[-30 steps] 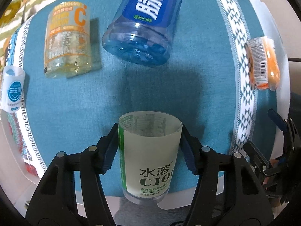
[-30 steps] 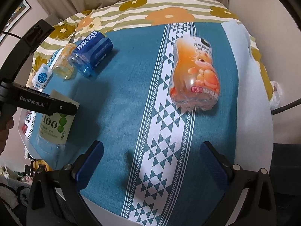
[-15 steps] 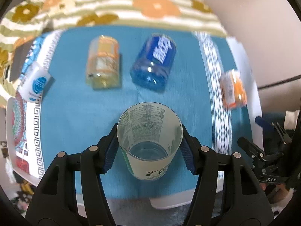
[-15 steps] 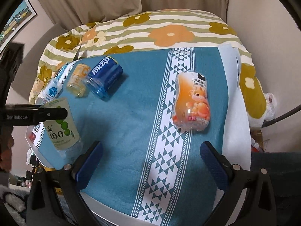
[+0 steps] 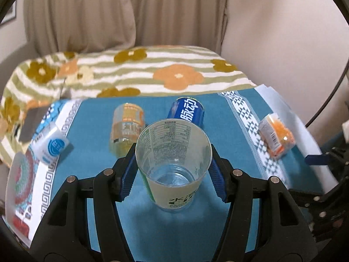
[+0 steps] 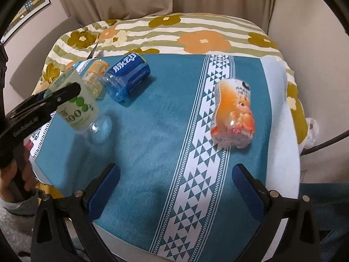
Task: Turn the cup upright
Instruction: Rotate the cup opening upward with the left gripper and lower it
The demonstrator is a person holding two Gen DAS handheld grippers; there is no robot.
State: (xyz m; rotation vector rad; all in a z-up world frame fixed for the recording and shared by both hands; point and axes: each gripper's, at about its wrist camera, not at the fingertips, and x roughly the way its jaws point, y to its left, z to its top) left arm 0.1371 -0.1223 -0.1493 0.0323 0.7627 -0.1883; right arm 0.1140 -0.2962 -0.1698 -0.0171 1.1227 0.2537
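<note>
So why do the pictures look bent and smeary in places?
Left wrist view: a fisheye lens bows the curtain and puts black corners round the frame; the green-label cup between the left gripper fingers is sharp. Right wrist view: that cup is motion-blurred, the orange pouch shows a small glare spot, and the right gripper casts soft shadows.

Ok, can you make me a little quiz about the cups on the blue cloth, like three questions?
1. True or false: the left gripper is shut on the green-label cup.
2. How many cups lie on their sides on the cloth? A) two B) four C) six
3. Fill in: the right gripper is ____ and holds nothing.

Key: 1 true. 2 B: yellow cup, blue cup, orange cup, small white cup. 3 open.
</note>
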